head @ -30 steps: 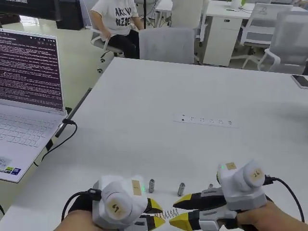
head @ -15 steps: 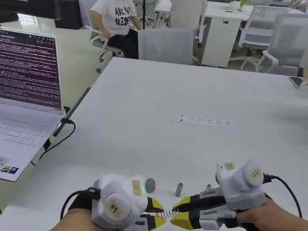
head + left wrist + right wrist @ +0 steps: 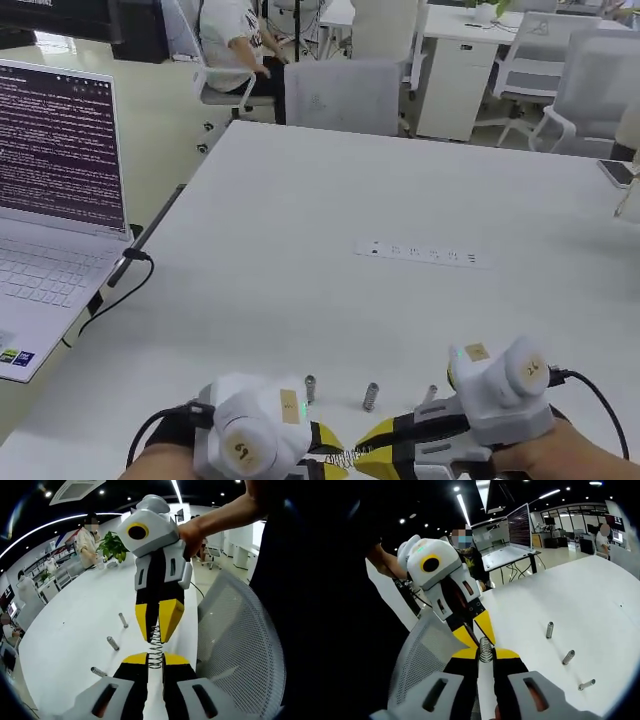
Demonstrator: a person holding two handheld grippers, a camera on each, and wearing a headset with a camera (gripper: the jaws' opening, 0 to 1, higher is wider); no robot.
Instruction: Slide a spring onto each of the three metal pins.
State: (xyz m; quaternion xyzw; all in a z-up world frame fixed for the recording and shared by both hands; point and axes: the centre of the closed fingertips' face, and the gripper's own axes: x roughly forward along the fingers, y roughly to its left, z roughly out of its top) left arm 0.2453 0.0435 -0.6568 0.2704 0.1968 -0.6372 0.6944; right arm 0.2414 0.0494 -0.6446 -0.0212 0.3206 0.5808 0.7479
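A small steel spring hangs level between my two grippers above the table's near edge. My left gripper is shut on its left end and my right gripper is shut on its right end. In the left gripper view the spring runs from my left gripper up into the right gripper. In the right gripper view the spring's coil end sits in my right gripper. Just beyond on the table stand two pins wearing springs and one bare pin.
An open laptop with its cable lies at the table's left. A flat white power strip sits mid-table. A grey chair back stands at the far edge, with a seated person and desks beyond.
My right gripper, open a second ago, has closed its jaws on the free end of the spring held by the left gripper. Both grippers sit slightly lower in the head view.
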